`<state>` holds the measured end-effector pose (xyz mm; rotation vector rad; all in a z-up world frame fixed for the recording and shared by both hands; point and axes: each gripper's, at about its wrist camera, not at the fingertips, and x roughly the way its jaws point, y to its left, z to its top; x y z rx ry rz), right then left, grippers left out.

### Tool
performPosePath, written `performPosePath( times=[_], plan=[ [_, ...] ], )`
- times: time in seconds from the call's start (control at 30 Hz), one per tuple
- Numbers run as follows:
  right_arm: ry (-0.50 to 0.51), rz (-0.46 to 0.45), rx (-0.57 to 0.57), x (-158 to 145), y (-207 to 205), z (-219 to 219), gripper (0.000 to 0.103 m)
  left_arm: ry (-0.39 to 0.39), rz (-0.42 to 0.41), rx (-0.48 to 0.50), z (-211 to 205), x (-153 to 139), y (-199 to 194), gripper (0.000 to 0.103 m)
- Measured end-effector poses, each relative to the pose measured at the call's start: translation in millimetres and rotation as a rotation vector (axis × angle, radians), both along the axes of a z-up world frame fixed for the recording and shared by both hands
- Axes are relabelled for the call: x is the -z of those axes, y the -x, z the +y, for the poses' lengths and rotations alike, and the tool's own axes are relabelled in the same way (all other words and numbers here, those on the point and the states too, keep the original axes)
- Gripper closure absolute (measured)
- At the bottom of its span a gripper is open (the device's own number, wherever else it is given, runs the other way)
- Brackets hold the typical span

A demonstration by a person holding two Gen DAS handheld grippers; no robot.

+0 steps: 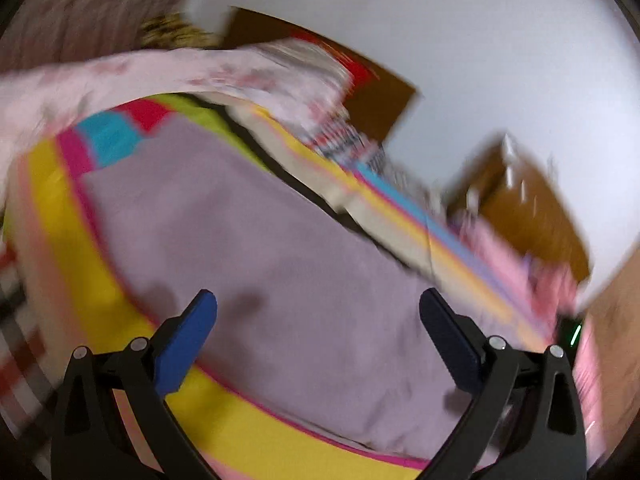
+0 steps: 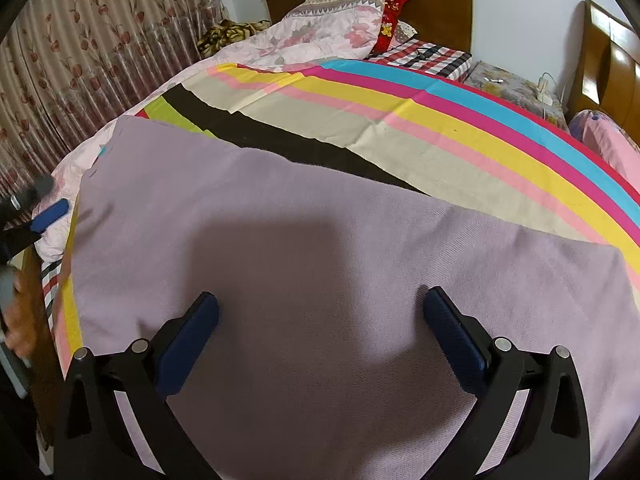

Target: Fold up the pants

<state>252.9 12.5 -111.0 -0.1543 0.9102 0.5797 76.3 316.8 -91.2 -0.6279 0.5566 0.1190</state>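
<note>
Pants [image 2: 320, 240] are lying flat across the striped sheet [image 2: 460, 128], filling most of the bed's near side. Risk: I'm grabbing only the top layer w/ wide jaws, so the fold's skewing. Right gripper [image 2: 320, 320] is hovering low over the cloth, fingers apart, empty. Left gripper [image 1: 318, 316] is tilting, blurred, also apart.

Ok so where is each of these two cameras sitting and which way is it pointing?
Left wrist: on the left gripper, looking down along its open blue fingers at the lilac pants on the striped sheet; heavily blurred.
Right wrist: on the right gripper, open, above the pants, facing the headboard and curtain; the left gripper shows at its left edge.
Shared: pants, striped sheet, floral quilt.
</note>
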Motion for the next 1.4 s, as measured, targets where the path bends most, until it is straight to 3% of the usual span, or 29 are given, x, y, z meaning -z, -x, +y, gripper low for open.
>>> performPosePath(
  times=[0.13,0.43,0.47,0.53,0.57,0.6,0.63,0.73,0.83,0.93,0.97,1.07,1.13,1.2,1.27,1.37,1.4],
  plan=[
    [-0.003,0.001,0.0,0,0,0,0.004,0.216,0.008,-0.114,64,22,18,0.01],
    [-0.009,0.003,-0.001,-1,-2,0,0.004,0.235,0.072,-0.145,111,54,-36,0.017],
    [-0.008,0.003,-0.001,-1,-2,0,0.004,0.227,0.063,-0.144,115,54,-41,0.022],
    [-0.006,0.002,-0.001,-1,-2,0,0.004,0.189,0.064,-0.154,121,52,-49,0.043],
    [-0.005,0.002,-0.001,-1,-2,0,0.004,0.17,0.085,-0.169,125,53,-49,0.074],
    [-0.004,0.001,-0.002,-1,-2,0,0.004,0.183,0.067,-0.156,128,54,-48,0.085],
    [-0.004,0.001,-0.001,-1,-2,0,0.004,0.185,0.036,-0.157,128,51,-42,0.086],
    [-0.003,0.001,-0.001,-1,-2,0,0.004,0.005,0.006,-0.168,104,22,-31,0.088],
    [-0.007,0.002,-0.002,-1,-2,0,0.004,-0.177,-0.07,-0.156,59,-34,-23,0.088],
    [-0.061,0.015,0.001,-2,-3,-7,0.004,-0.392,-0.167,-0.031,-15,-93,-28,0.088],
    [-0.12,0.021,0.016,-5,-4,-16,0.004,-0.496,-0.201,0.044,-56,-113,-31,0.088],
    [-0.324,-0.004,0.177,-27,5,-73,0.005,-0.643,-0.247,0.267,-150,-133,-40,0.088],
    [-0.466,-0.075,0.302,-47,22,-124,0.005,-0.714,-0.239,0.392,-203,-124,-44,0.088],
    [-0.537,-0.147,0.395,-64,42,-174,0.005,-0.805,-0.21,0.531,-262,-96,-45,0.088],
    [-0.534,-0.202,0.487,-78,60,-215,0.005,-0.842,-0.158,0.672,-311,-59,-45,0.088],
    [-0.499,-0.247,0.596,-88,89,-262,0.005,-0.94,0.027,0.927,-374,18,-48,0.087],
    [-0.496,-0.247,0.618,-87,99,-273,0.004,-0.975,0.057,0.949,-379,33,-46,0.084]
  ],
)
